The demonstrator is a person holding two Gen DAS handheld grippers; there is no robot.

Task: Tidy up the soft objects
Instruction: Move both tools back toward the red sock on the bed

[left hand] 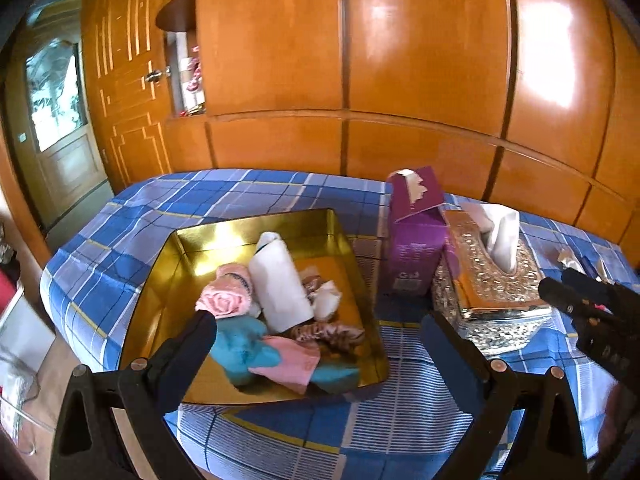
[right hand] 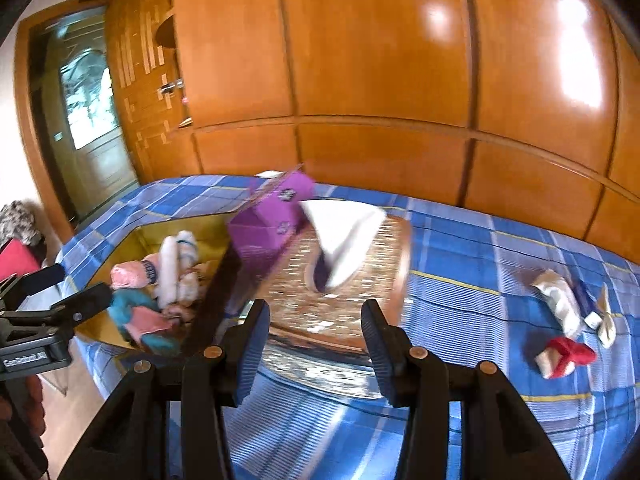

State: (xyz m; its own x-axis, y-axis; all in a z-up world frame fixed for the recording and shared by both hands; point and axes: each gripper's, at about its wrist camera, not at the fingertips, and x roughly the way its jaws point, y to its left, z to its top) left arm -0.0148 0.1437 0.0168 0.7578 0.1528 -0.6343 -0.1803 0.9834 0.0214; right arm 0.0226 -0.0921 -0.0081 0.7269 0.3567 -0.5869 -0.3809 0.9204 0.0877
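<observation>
A: Largest first. The bed cover [left hand: 256,200], a blue plaid, fills the lower half of both views. On it, left of centre in the left wrist view, lies the gold tray [left hand: 248,226], open-topped and shallow, one corner toward the upper centre of the frame.

B: Contents of the tray?

A: Soft objects only. A white roll [left hand: 278,280] lies with its long axis running from upper left to lower right, upper end toward the tray's far wall. To its left sits a pink rolled cloth [left hand: 224,298]; below it a teal cloth [left hand: 240,350] with a pink folded piece [left hand: 288,362] on top; to the right a brown patterned cloth [left hand: 332,334].

B: Other containers?

A: Right of the tray, a purple carton [left hand: 416,236] stands upright, touching an ornate tissue box [left hand: 488,280] with a white tissue [left hand: 500,236] rising from its slot. The box's long axis runs from upper left to lower right.

B: Loose items?

A: In the right wrist view, at right, a red-and-white cloth [right hand: 564,354] and a cream roll [right hand: 560,300] lie on the cover, well apart from the tray.

B: Grippers?

A: The left gripper [left hand: 320,332] has its jaws wide apart over the tray's near side, clasping nothing. The right gripper [right hand: 316,328] has its jaws apart, nothing between them, above the tissue box's near end.
</observation>
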